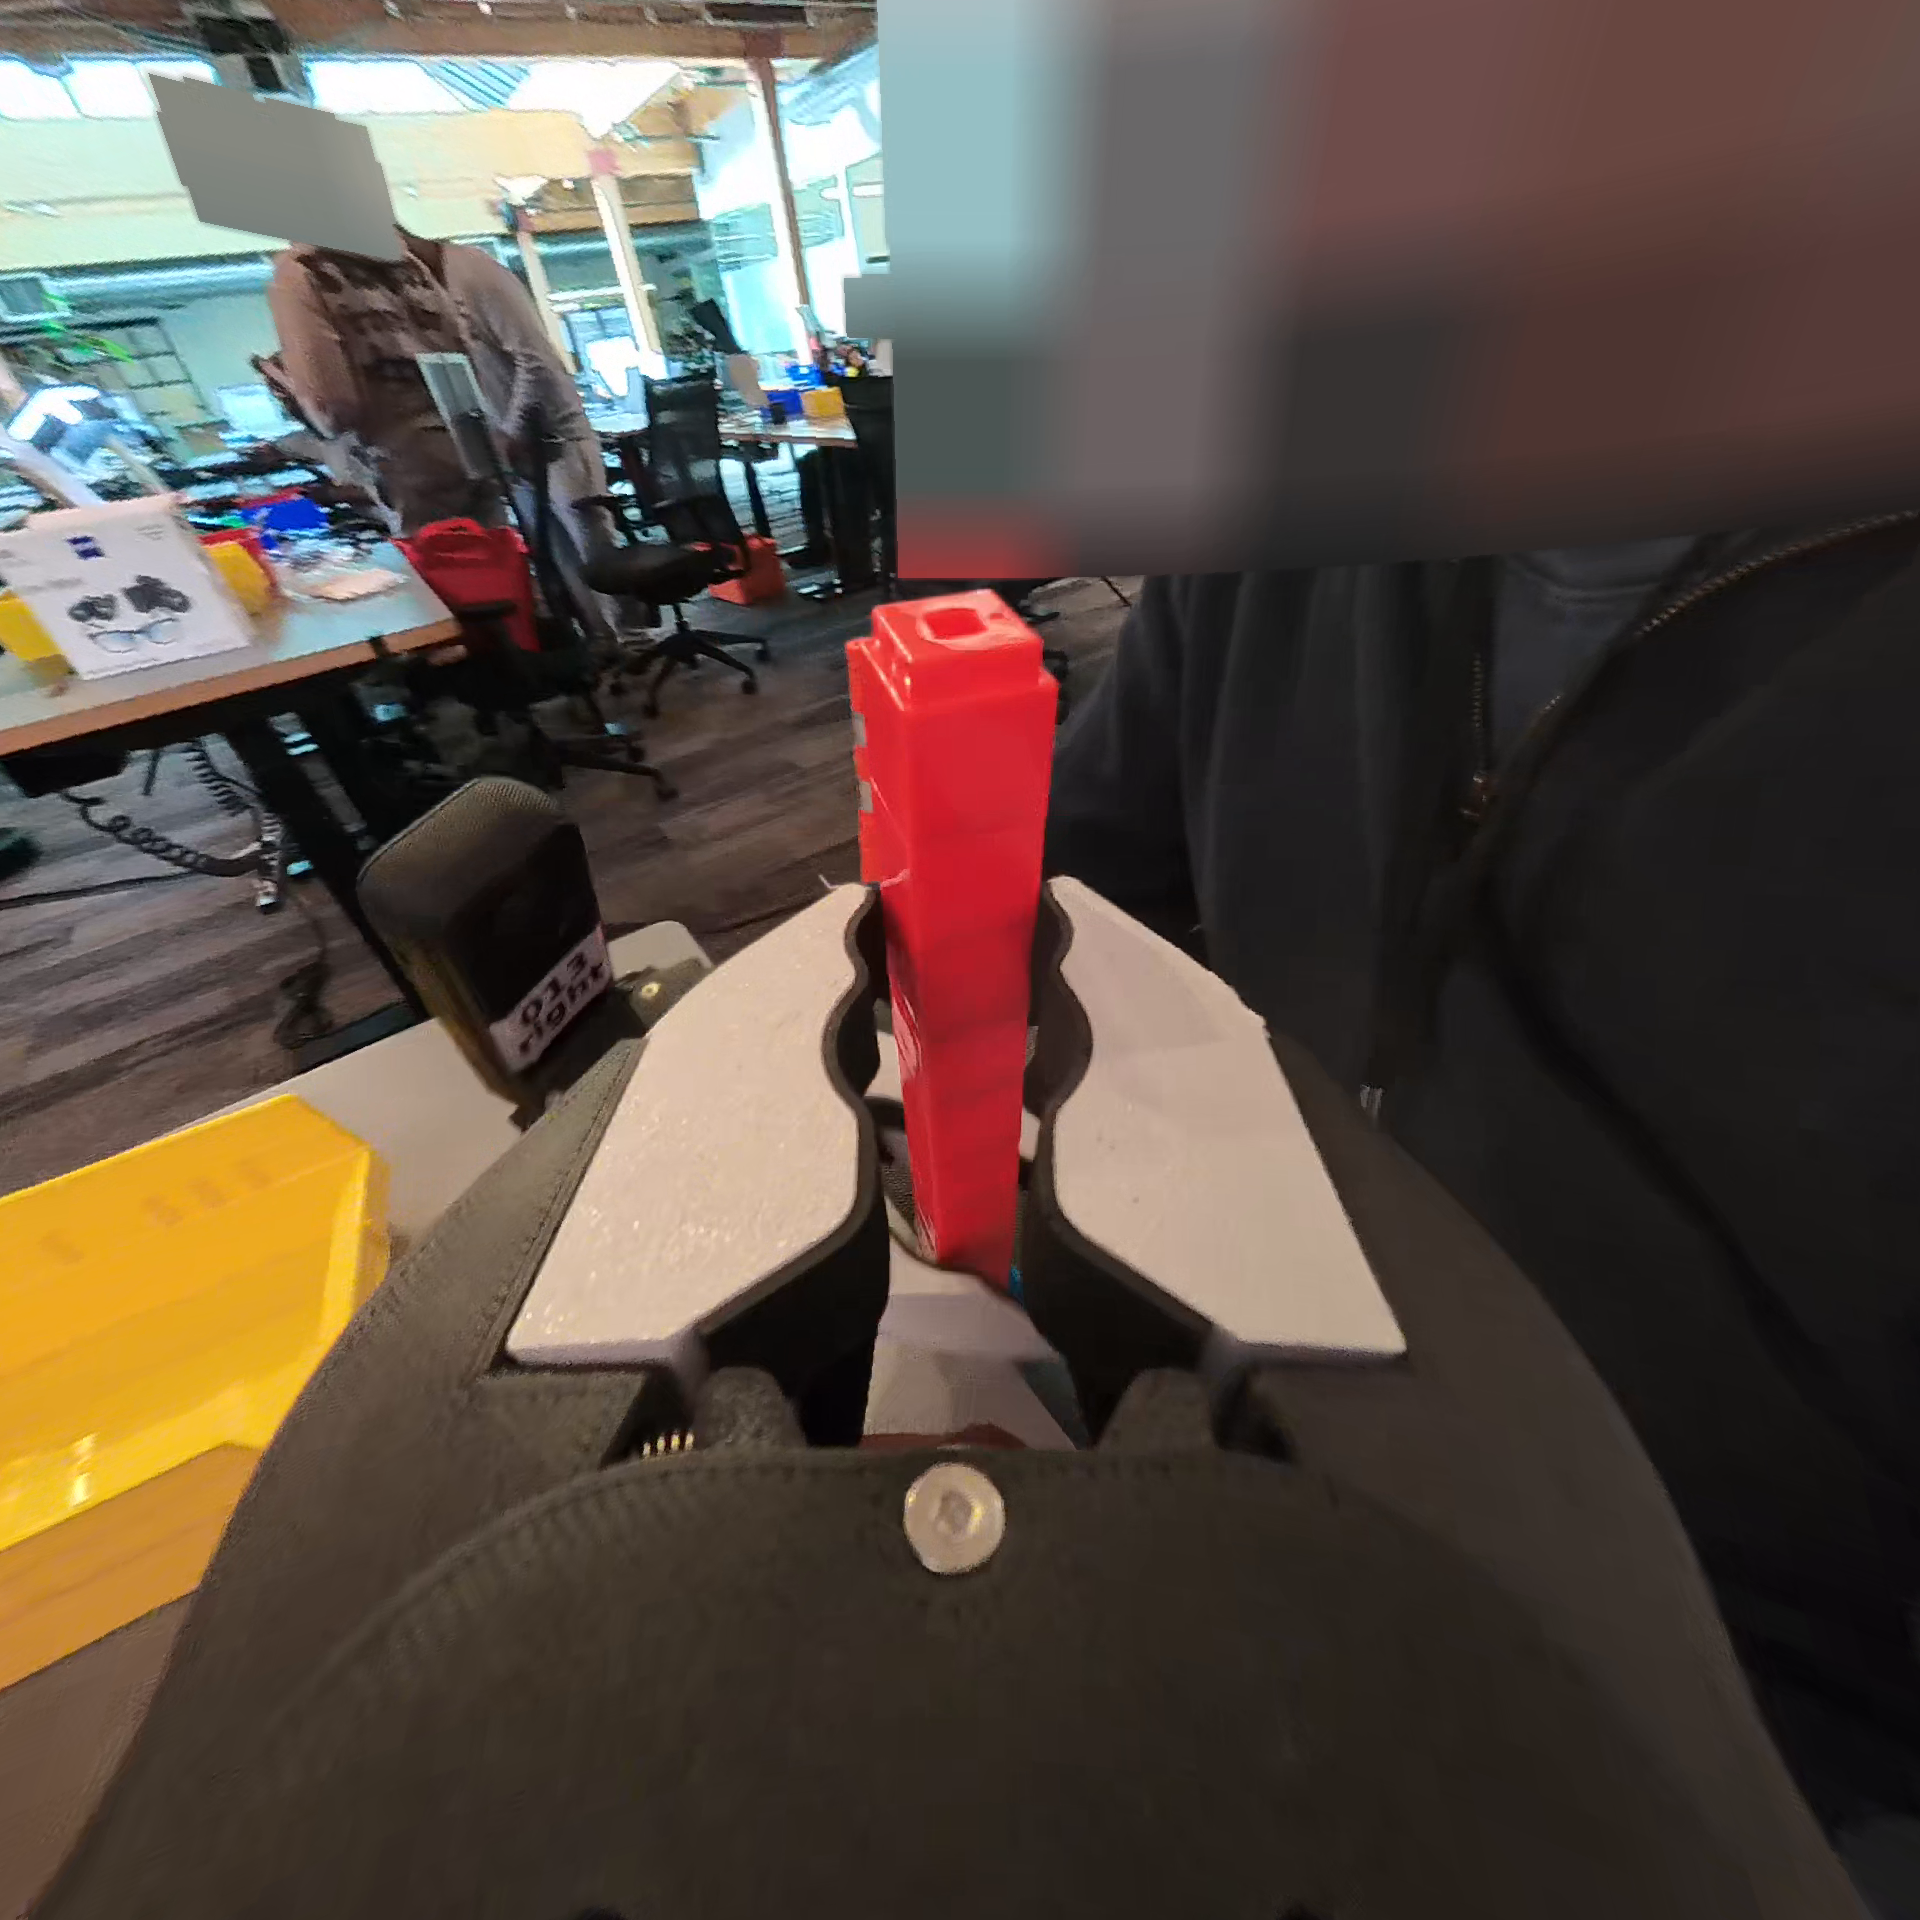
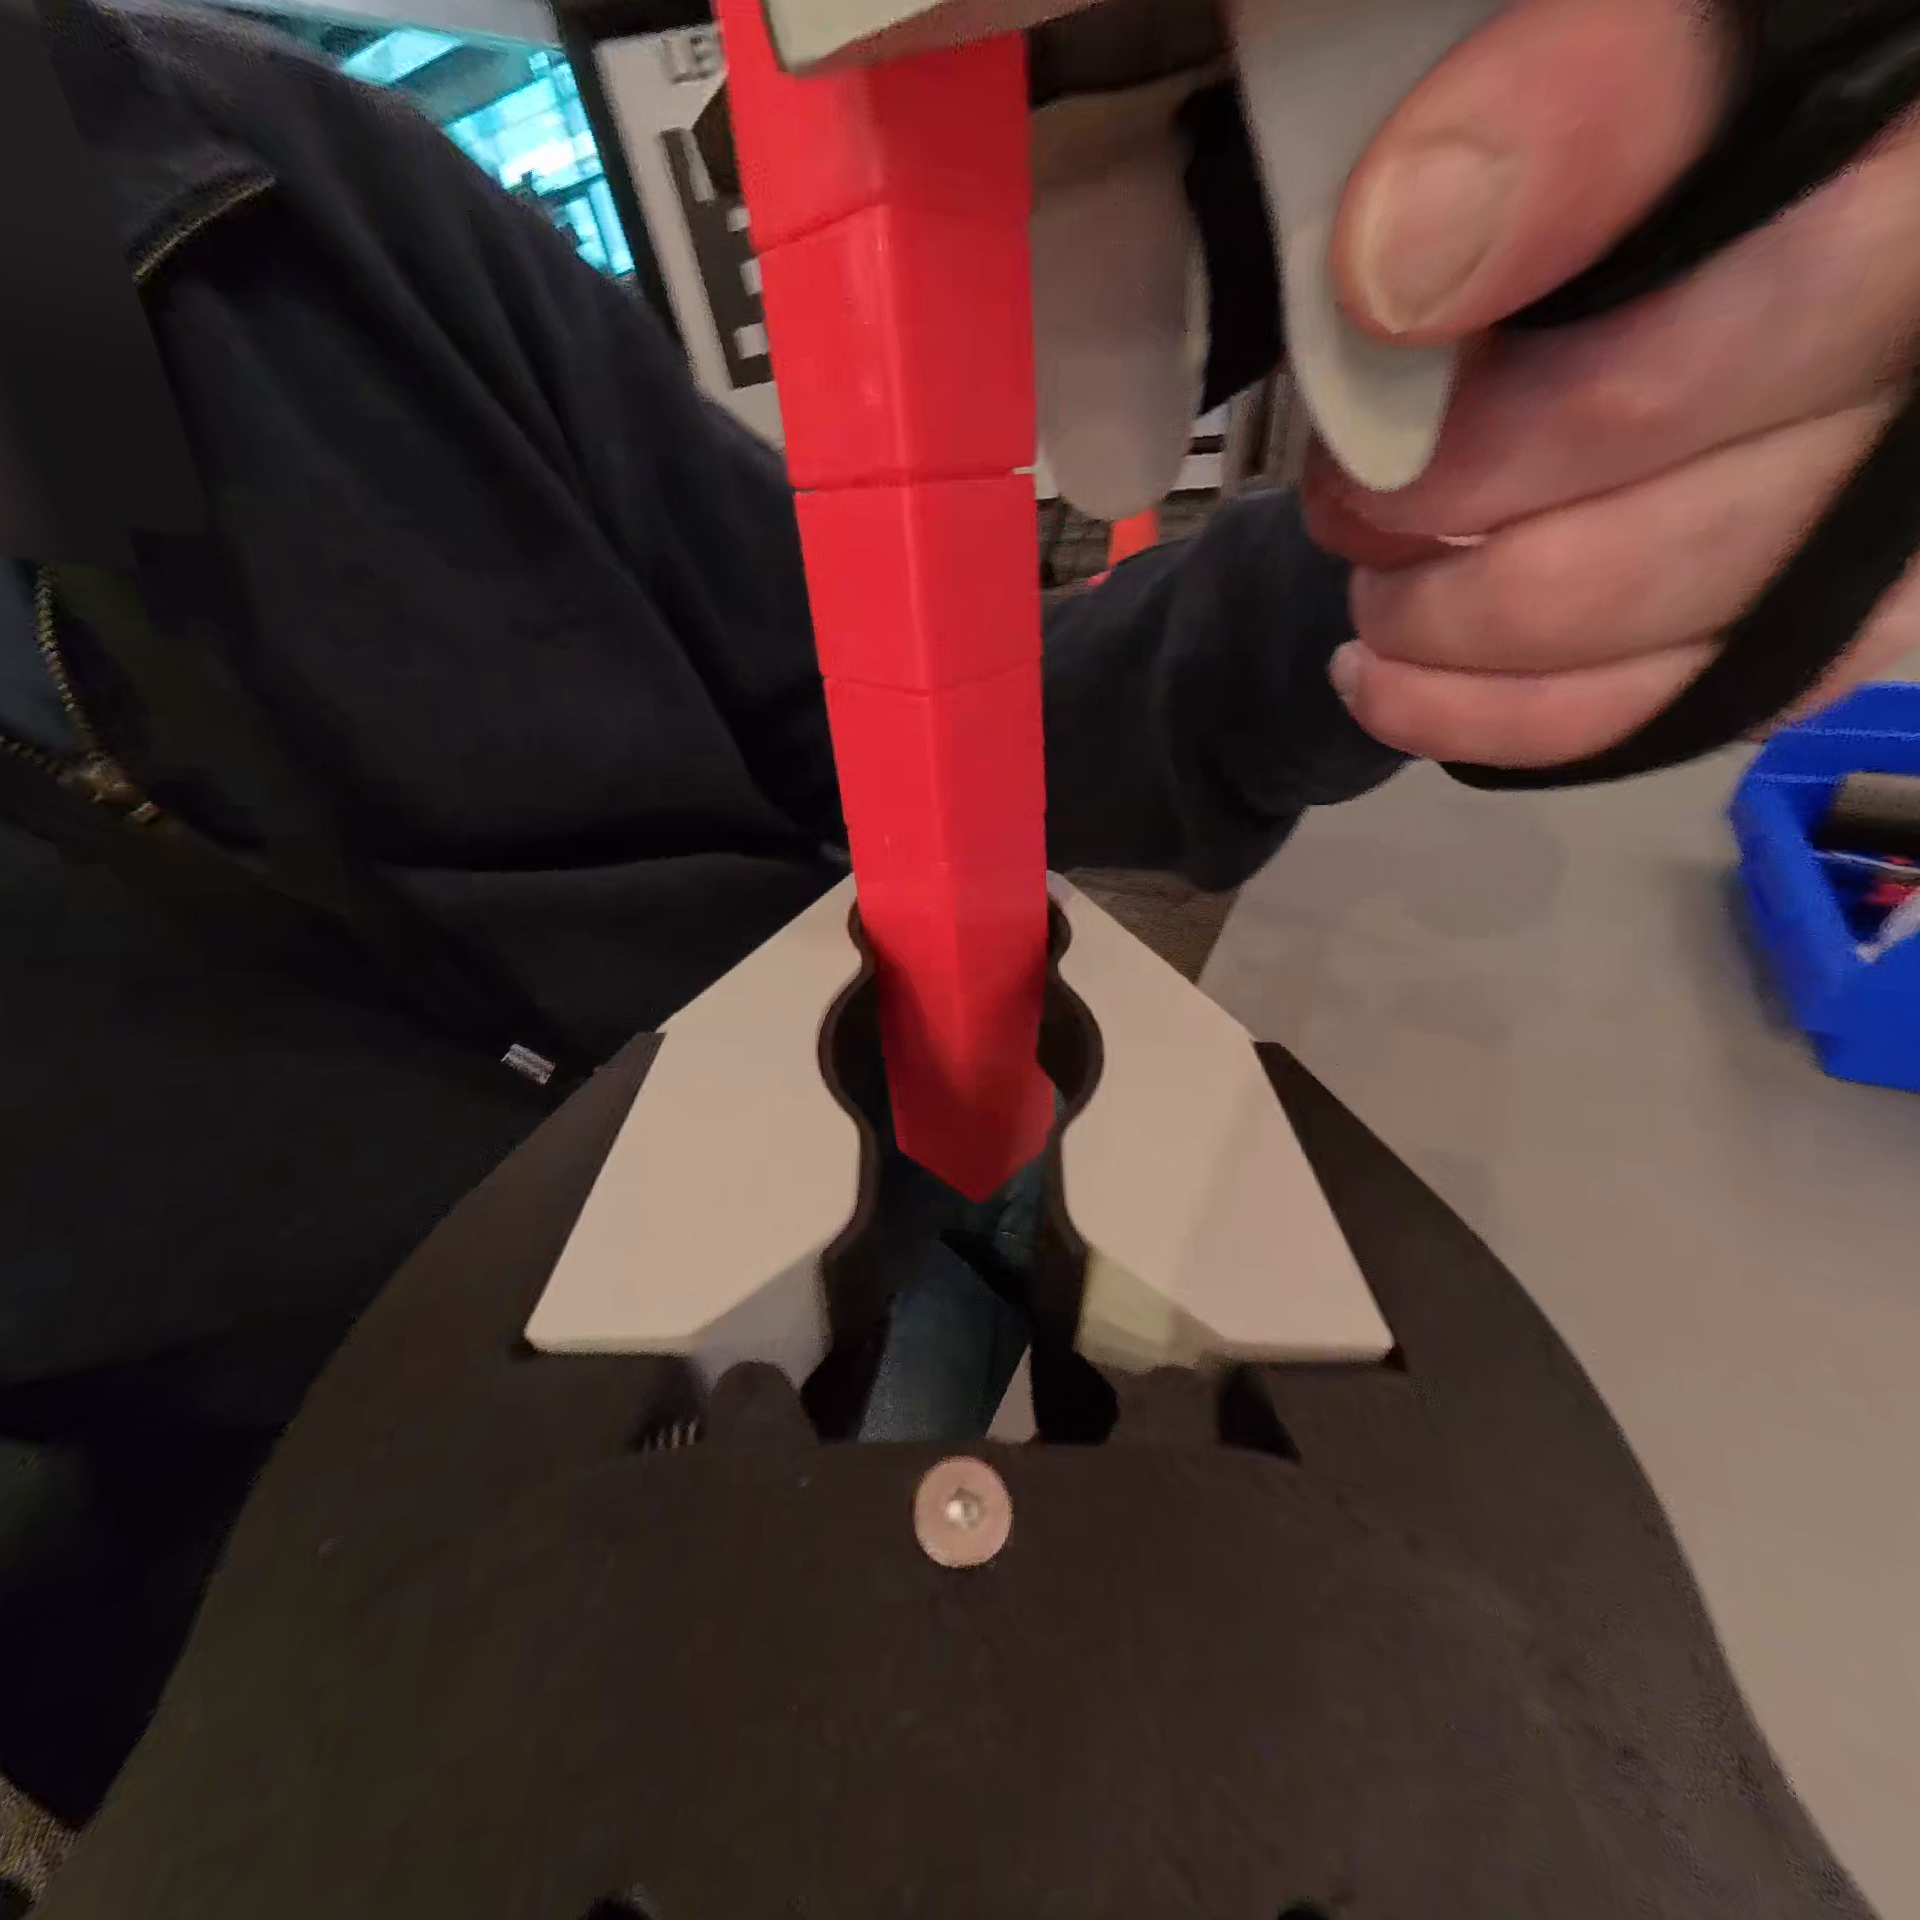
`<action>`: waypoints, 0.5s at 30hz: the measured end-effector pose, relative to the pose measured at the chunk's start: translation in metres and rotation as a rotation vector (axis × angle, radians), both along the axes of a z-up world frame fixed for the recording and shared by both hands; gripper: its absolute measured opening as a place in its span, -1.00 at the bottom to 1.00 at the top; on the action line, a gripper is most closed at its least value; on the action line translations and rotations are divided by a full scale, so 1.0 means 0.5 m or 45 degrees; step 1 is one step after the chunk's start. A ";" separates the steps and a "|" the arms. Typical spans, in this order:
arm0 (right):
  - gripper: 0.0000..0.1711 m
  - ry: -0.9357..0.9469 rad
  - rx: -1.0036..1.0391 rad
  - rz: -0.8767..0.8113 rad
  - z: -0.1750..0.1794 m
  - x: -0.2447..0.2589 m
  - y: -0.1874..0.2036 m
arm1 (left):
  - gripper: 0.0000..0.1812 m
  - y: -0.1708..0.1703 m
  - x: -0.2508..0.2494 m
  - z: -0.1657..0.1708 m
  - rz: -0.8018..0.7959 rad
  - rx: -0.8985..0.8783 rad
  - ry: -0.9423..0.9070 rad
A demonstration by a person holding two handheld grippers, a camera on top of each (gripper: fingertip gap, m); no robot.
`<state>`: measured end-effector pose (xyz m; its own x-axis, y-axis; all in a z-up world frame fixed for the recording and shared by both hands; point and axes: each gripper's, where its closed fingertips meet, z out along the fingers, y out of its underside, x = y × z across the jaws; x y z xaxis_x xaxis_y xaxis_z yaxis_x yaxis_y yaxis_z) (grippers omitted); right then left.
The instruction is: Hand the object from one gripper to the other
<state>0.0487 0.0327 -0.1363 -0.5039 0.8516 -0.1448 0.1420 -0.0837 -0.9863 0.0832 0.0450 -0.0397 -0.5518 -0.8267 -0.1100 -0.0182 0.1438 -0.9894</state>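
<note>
The far end of the long red plastic bar of stacked square blocks (image 2: 914, 582) is cut off at the top of the right wrist view, where the left gripper's pale finger overlaps it; a person's hand (image 2: 1621, 436) shows beside it. The blue plastic bin (image 2: 1808, 914) at the desk's right edge holds small parts too blurred to name. The yellow plastic bin (image 1: 177, 1288) shows only its outside. Both the left gripper (image 1: 961, 904) and right gripper (image 2: 956, 904) pinch the bar between pale, scalloped fingers.
</note>
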 end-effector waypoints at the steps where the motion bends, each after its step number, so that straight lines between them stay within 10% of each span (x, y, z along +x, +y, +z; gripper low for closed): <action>1: -0.73 0.003 0.009 0.022 -0.002 -0.002 -0.008 | -0.71 -0.006 0.000 -0.002 -0.033 -0.006 0.007; 15: -0.75 -0.108 0.230 -0.607 -0.009 0.054 0.122 | -0.44 0.115 -0.012 -0.048 0.343 -0.138 0.002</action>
<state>0.0759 0.0937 -0.1407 -0.0461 0.9989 0.0023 0.2100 0.0119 -0.9776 0.0773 0.1024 -0.0636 -0.3110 -0.9503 -0.0126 -0.0432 0.0274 -0.9987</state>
